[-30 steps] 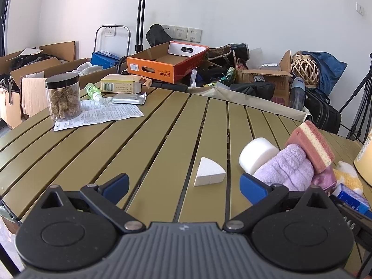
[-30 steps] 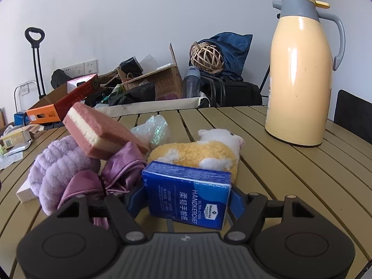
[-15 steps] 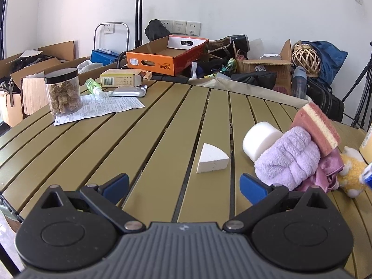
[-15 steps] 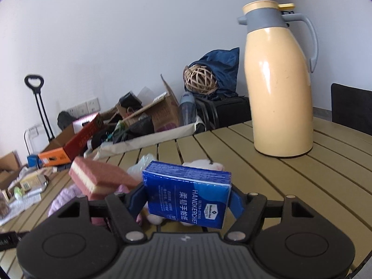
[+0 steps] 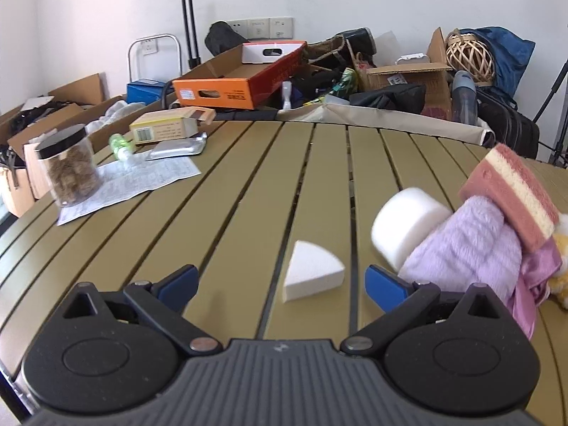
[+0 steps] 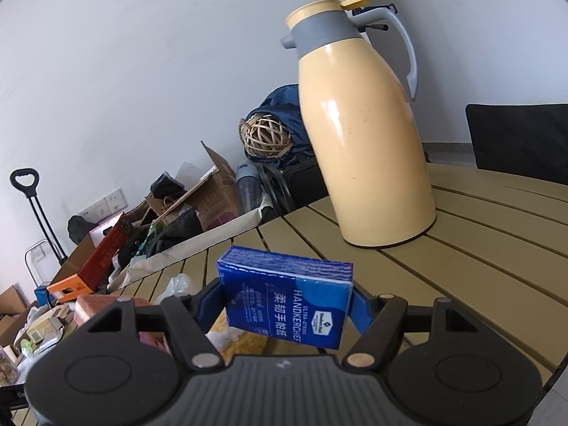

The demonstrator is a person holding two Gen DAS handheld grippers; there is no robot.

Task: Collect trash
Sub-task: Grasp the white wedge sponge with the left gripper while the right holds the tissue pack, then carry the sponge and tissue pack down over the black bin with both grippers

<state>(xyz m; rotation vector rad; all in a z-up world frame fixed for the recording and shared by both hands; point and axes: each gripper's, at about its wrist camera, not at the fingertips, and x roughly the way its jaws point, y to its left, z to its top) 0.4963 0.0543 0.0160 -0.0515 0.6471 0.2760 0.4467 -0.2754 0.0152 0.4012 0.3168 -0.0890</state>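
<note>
In the left wrist view, the left gripper (image 5: 280,282) has slid toward the white foam wedge (image 5: 312,273), which now lies on the slatted table (image 5: 227,220) between its blue pads, jaws wide apart and not touching it. That puts the wedge within reach for a likely next pickup. Just to the right, a white foam cylinder (image 5: 404,227) leans against a lilac towel (image 5: 468,248) topped by a pink sponge (image 5: 511,195); these crowd the right pad. A jar (image 5: 67,167) on a paper sheet (image 5: 131,184) stands well apart.

In the right wrist view, the right gripper (image 6: 285,303) is clamped on the blue tissue pack (image 6: 287,307) and has lifted it clear of the table, rolling as it rises, so this item looks collected. The yellow thermos (image 6: 362,135) stands ahead to the right, near the carrying path.
</note>
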